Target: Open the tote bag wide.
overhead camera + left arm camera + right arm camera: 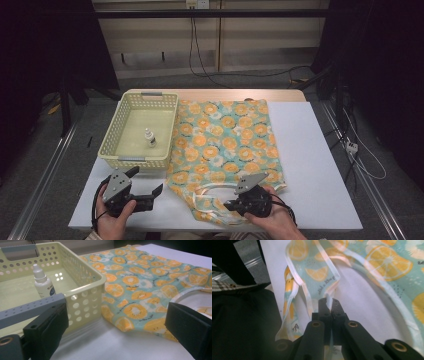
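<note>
At about 10 o'clock on the white table (310,165) sits a pale yellow basket (114,131) with perforated walls. A small white dropper bottle (150,138) stands upright inside it, toward the basket's 3 o'clock side. In the left gripper view the bottle (42,283) shows a white cap and a dark label, and the basket's near corner (86,296) lies just beside the cloth.

At 7 o'clock, the left hand (114,220) holds the left gripper (148,186), which points toward 3 o'clock. Its jaws are spread wide with nothing between them; it sits just off the basket's near wall.

An orange-slice print cloth (225,135) on a teal ground lies flat from the table's centre toward 12 o'clock, its 9 o'clock edge touching the basket. Its near end has a white-trimmed opening and straps.

At 6 o'clock, the right hand (272,220) holds the right gripper (229,205), pointing toward 9 o'clock over the cloth's near edge. In the right gripper view its jaws are pressed together on a white-trimmed strap (329,293) of the cloth, lifted off the table.
</note>
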Motion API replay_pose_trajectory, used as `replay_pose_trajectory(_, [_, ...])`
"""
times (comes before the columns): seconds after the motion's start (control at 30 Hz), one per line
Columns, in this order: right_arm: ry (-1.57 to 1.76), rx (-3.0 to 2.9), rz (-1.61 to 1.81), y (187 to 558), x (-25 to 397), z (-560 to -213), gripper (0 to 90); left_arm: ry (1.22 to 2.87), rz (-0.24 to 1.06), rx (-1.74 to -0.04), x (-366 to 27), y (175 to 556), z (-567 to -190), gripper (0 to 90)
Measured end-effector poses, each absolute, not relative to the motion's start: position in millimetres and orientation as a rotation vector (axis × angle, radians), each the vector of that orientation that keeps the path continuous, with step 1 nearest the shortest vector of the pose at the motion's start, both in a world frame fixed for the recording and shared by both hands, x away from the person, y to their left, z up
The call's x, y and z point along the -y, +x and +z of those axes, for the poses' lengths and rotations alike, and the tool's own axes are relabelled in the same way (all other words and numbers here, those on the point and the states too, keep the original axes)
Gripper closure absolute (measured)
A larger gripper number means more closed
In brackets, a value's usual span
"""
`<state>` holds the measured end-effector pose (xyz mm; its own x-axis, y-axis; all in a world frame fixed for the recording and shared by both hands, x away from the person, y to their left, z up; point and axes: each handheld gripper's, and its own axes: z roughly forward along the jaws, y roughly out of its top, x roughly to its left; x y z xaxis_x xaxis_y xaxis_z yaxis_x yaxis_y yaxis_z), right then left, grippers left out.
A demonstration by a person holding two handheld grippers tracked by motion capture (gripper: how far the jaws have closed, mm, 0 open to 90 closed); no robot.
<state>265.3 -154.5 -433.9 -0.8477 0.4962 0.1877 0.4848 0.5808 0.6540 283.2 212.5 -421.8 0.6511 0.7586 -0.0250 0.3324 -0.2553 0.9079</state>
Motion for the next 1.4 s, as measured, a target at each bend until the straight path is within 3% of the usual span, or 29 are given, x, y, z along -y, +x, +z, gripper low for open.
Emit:
replay_pose_trajectory(0.4, [0.883,-2.670,1.249,291.8,159.6,-413.6,90.0,1.857,0.525,-0.862,-212.4,284.5,-422.1,4.7])
replay_pose_trajectory(0.73, [0.921,-2.556,1.259,338.8,168.1,-402.1,90.0,1.855,0.514,-0.870,-212.8,285.8,-423.2,4.7])
replay_pose_trajectory(1.1, [1.067,-2.487,1.191,395.2,179.4,-417.0,89.9,1.856,0.514,-0.866,-212.7,285.9,-423.3,4.8])
replay_pose_trajectory(1.4, [1.109,-2.465,1.100,419.8,177.2,-435.7,87.0,1.857,0.511,-0.863,-212.6,286.1,-423.3,4.7])
